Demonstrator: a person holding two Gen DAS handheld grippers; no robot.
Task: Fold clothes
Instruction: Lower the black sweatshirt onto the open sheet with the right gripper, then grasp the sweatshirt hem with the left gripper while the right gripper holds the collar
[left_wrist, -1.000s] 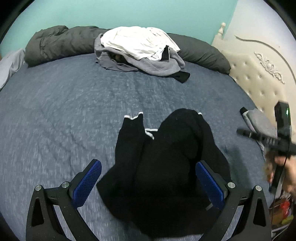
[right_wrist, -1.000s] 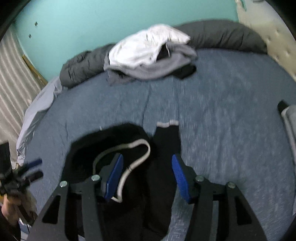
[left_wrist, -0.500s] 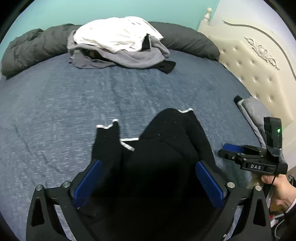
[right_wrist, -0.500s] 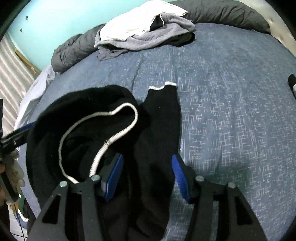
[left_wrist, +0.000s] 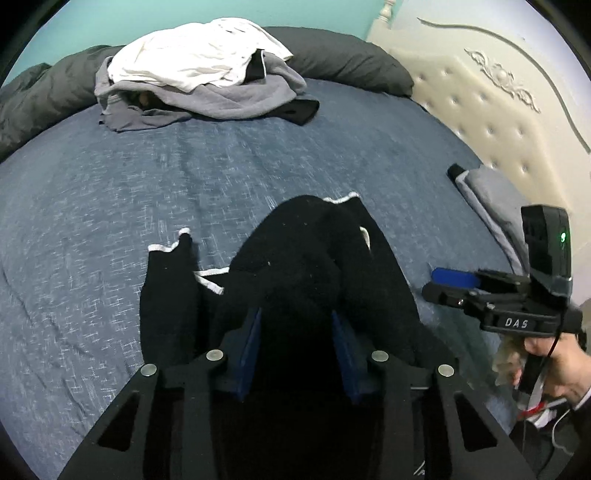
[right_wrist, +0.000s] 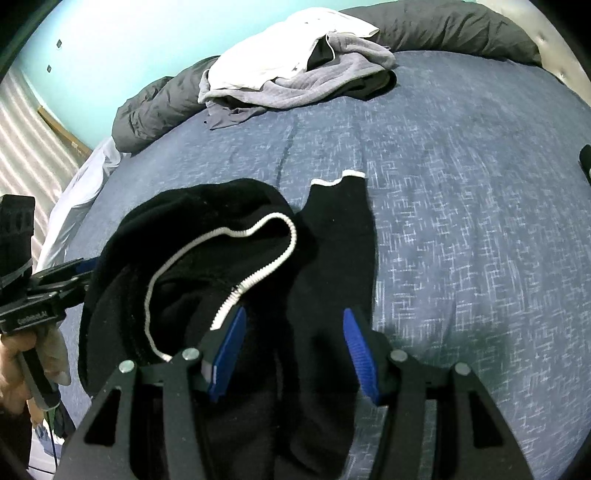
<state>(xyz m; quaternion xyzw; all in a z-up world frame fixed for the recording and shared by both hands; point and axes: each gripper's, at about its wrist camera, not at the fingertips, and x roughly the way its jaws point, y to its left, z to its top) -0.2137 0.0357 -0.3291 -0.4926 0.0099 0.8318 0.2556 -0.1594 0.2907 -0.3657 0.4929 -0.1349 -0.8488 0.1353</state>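
Note:
A black zip-up top (left_wrist: 314, 258) with white trim lies crumpled on the blue bedcover (left_wrist: 110, 184). My left gripper (left_wrist: 297, 325) is down on it. Its jaws are closing, and a bunched fold of the black fabric fills the gap between the blue pads. In the right wrist view the white zipper (right_wrist: 258, 240) curls across the top (right_wrist: 192, 229), and one sleeve with a white cuff (right_wrist: 338, 181) stretches away. My right gripper (right_wrist: 293, 325) hovers half open over that sleeve, its pads clear of the cloth. The left wrist view shows it (left_wrist: 439, 284) beside the top's right edge.
A heap of white and grey clothes (left_wrist: 199, 74) sits at the far side of the bed against a dark grey duvet (left_wrist: 351, 55). A cream tufted headboard (left_wrist: 498, 110) is on the right, with a folded grey garment (left_wrist: 491, 199) below it. A hand (left_wrist: 557, 365) holds the right gripper.
My left gripper moved forward and down onto the black top, and its jaws narrowed from wide open around the fabric. The right gripper sank closer to the sleeve with its opening unchanged.

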